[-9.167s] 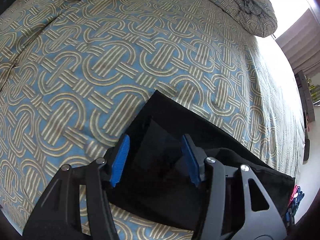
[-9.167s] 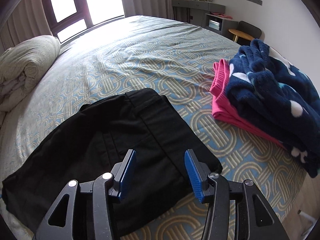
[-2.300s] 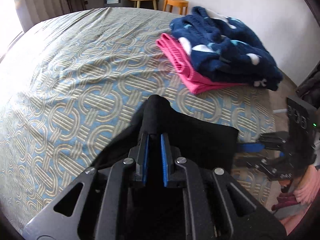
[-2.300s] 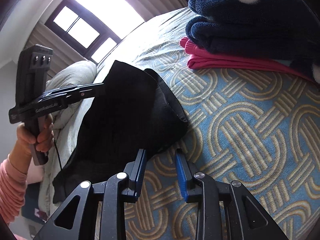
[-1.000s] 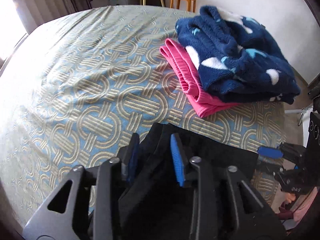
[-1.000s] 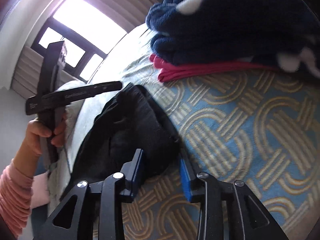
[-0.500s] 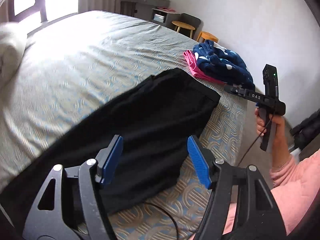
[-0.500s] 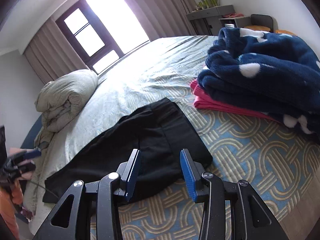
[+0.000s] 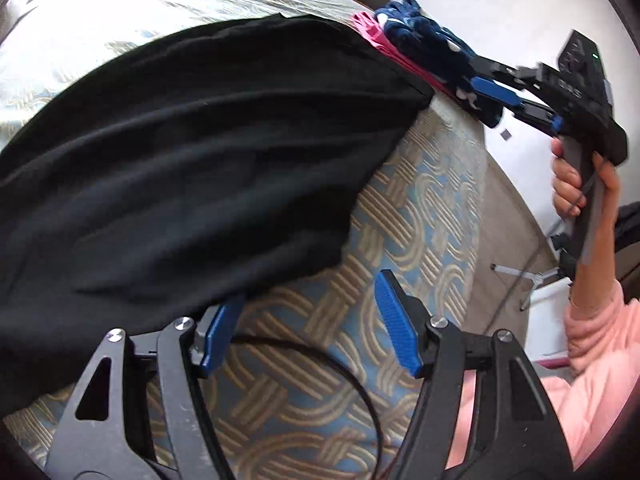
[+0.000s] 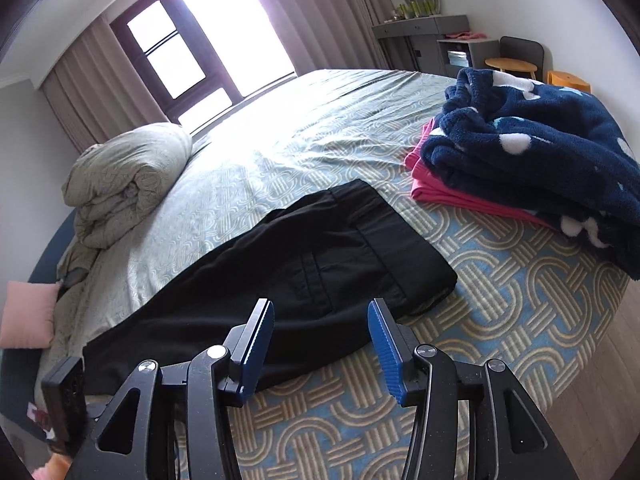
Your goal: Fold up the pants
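Note:
Black pants (image 10: 304, 264) lie flat and lengthwise on the patterned bedspread, waistband toward the right. In the left wrist view the pants (image 9: 192, 152) fill the upper left. My left gripper (image 9: 308, 332) is open and empty, low over the bed at the pants' near edge. My right gripper (image 10: 320, 340) is open and empty, held above the pants near the waistband end. The right gripper also shows in the left wrist view (image 9: 516, 96), held in a hand past the pants' far end.
A navy fleece (image 10: 532, 160) on a folded pink garment (image 10: 460, 196) lies at the bed's right. A rolled duvet (image 10: 128, 176) lies at the back left, with a pink cushion (image 10: 28, 320). A black cable (image 9: 320, 364) crosses the bedspread (image 9: 420, 240).
Both grippers were shut on the pants earlier and have let go. The pants now lie flat. My left gripper has dropped close to the pants' edge; the right has backed off and opened wider.

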`<move>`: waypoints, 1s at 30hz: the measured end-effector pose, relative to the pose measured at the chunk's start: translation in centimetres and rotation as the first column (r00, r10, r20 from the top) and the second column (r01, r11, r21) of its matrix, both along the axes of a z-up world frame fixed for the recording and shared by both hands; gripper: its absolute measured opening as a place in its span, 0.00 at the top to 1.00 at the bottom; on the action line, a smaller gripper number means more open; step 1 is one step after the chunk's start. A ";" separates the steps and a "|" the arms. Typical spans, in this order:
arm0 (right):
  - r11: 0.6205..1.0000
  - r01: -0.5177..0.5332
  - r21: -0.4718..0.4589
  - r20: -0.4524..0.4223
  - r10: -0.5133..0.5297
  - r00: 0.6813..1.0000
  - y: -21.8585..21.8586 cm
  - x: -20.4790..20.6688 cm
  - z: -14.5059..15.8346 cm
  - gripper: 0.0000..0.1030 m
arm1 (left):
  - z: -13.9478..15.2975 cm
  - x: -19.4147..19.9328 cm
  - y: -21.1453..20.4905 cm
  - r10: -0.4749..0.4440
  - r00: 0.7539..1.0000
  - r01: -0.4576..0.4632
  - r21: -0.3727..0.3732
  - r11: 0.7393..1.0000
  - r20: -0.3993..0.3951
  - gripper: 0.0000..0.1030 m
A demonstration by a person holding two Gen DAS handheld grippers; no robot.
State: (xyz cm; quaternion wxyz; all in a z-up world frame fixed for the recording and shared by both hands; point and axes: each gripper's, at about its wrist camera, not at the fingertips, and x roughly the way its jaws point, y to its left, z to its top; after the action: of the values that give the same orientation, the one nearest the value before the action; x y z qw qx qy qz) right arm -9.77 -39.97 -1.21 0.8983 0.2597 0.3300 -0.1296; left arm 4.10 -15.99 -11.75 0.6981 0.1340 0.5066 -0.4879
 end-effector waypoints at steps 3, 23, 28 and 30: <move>1.000 0.003 0.009 -0.012 -0.003 1.000 0.8 -0.1 0.0 0.51 | 1.8 1.3 0.3 0.045 0.999 -0.044 -0.079 0.996 0.016 0.34; 0.999 -0.039 -0.026 -0.060 0.038 0.997 -0.6 2.6 -1.1 0.51 | 0.2 -2.1 -3.3 -0.157 0.988 0.157 -0.033 0.987 -0.003 0.42; 0.978 -0.158 -0.134 -0.107 0.144 0.984 -4.2 8.7 -1.1 0.48 | -0.3 -1.4 -3.4 -0.079 0.996 0.078 -0.029 0.997 -0.029 0.46; 0.971 -0.197 -0.136 -0.133 0.179 0.975 -5.8 11.8 -1.5 0.39 | -0.1 -1.3 -3.4 -0.040 0.999 0.040 -0.023 0.999 -0.020 0.46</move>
State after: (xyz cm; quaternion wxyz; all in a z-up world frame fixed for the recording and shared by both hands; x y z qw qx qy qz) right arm 2.04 -45.74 -2.74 0.9020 0.1514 0.3956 -0.0833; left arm 2.81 -19.36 -11.85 0.6844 0.1313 0.5055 -0.5088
